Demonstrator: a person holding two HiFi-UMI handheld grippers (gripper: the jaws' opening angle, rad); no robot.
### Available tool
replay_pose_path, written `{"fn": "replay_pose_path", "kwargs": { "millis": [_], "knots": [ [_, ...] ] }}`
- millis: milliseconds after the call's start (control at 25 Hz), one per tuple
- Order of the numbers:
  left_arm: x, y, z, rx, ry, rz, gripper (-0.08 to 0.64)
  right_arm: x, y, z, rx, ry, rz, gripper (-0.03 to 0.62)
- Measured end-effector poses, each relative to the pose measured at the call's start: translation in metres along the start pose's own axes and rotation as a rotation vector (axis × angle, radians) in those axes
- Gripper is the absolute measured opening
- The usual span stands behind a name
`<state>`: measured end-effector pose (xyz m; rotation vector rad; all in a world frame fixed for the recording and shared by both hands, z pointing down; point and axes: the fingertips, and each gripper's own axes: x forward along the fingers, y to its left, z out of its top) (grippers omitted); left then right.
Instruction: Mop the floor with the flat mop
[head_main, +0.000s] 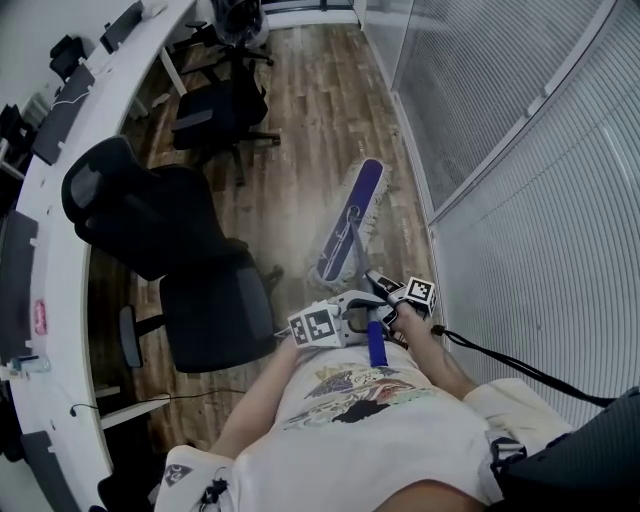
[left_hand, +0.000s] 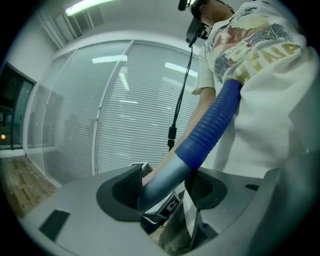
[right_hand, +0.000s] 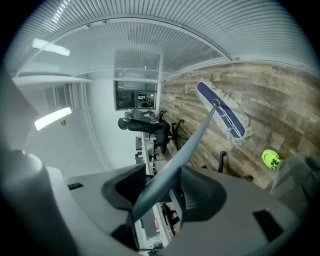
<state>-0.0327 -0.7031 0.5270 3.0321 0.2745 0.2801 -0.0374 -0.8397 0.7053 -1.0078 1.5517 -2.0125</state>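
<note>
The flat mop's blue head (head_main: 351, 219) lies on the wood floor ahead of me, near the glass wall. Its grey shaft (head_main: 354, 250) runs back to my two grippers at my waist. My left gripper (head_main: 362, 318) is shut on the handle (left_hand: 165, 177) just below its blue ribbed grip (left_hand: 212, 124). Farther down the shaft, my right gripper (head_main: 386, 290) points along it toward the mop head (right_hand: 222, 111). The thin shaft (right_hand: 172, 167) crosses slantwise between the right gripper (right_hand: 162, 192) jaws, which stand open, with slivers of background beside it.
A black office chair (head_main: 175, 250) stands close on my left, another (head_main: 222, 108) farther off. A long white desk (head_main: 70, 180) curves along the left. A glass wall with blinds (head_main: 520, 150) borders the right. A cable (head_main: 520, 368) hangs by my right side.
</note>
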Motion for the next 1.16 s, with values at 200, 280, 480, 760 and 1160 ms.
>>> {"fn": "replay_pose_path", "kwargs": {
  "millis": [200, 280, 480, 760, 1160],
  "knots": [
    [0.0011, 0.0011, 0.0012, -0.001, -0.011, -0.003, 0.241, 0.0016, 0.0016, -0.0003, -0.046, 0.071, -0.023, 0.207],
    [0.0016, 0.0009, -0.0008, 0.000, -0.008, -0.010, 0.241, 0.0028, -0.0008, 0.0003, -0.055, 0.080, -0.027, 0.207],
    [0.0070, 0.0010, -0.0055, 0.002, 0.020, -0.022, 0.241, 0.0009, -0.0029, 0.0018, -0.007, 0.048, -0.009, 0.206],
    [0.0072, 0.0016, -0.0037, -0.008, 0.043, -0.004, 0.242, -0.0001, -0.0010, 0.0027, -0.011, 0.064, -0.016, 0.206],
    [0.0018, -0.0030, -0.0001, -0.022, -0.005, -0.008, 0.242, -0.0013, -0.0057, -0.0046, -0.031, 0.104, -0.016, 0.207]
  ]
}}
